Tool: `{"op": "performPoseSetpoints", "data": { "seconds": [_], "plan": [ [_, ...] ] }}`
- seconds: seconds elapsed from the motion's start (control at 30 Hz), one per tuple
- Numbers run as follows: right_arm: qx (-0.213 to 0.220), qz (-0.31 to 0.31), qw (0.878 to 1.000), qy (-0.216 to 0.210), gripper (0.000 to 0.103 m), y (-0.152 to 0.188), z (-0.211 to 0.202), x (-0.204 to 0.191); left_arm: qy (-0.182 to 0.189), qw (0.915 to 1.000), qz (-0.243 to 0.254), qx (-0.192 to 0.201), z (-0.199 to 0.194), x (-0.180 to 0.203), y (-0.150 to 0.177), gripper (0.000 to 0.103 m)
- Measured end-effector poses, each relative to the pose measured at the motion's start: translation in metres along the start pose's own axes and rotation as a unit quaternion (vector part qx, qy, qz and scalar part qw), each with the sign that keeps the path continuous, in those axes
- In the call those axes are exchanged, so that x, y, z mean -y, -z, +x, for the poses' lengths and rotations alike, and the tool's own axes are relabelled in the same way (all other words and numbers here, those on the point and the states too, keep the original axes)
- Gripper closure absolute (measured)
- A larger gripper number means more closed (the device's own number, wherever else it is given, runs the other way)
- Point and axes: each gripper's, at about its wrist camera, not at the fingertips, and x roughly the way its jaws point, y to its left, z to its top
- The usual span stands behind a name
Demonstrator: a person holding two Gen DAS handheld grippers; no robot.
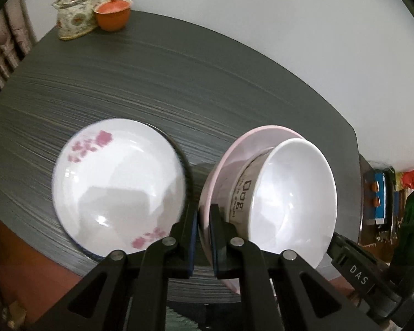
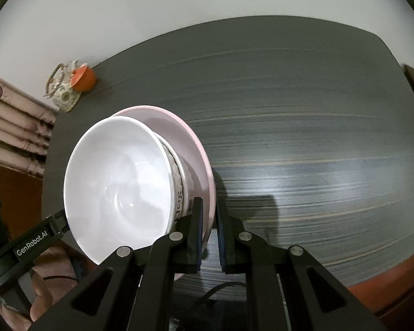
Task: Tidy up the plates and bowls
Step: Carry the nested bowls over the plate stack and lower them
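bowl (image 1: pixel 292 201) on plate (image 1: pixel 234 160), second plate (image 1: pixel 118 176) left, teapot (image 1: pixel 77 11) behind

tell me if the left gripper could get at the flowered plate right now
Probably not yet: the left gripper is clamped on the pink plate carrying the white bowl. The flowered plate itself lies uncovered alongside.

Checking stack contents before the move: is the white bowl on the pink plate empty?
Empty. Both wrist views look straight into the white bowl: bare glossy interior, only reflections. It sits upright on the pink plate.
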Motion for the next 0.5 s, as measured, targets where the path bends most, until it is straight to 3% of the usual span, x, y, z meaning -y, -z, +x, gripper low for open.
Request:
{"op": "performPoseSetpoints", "data": {
  "seconds": [0.5],
  "plan": [
    [-0.023, -0.060, 0.998, -0.029, 0.091, -0.001, 0.014, -0.081, -0.034, 0.9976, -0.056, 0.023, -0.035, -0.079, -0.010, 0.097]
  ]
}}
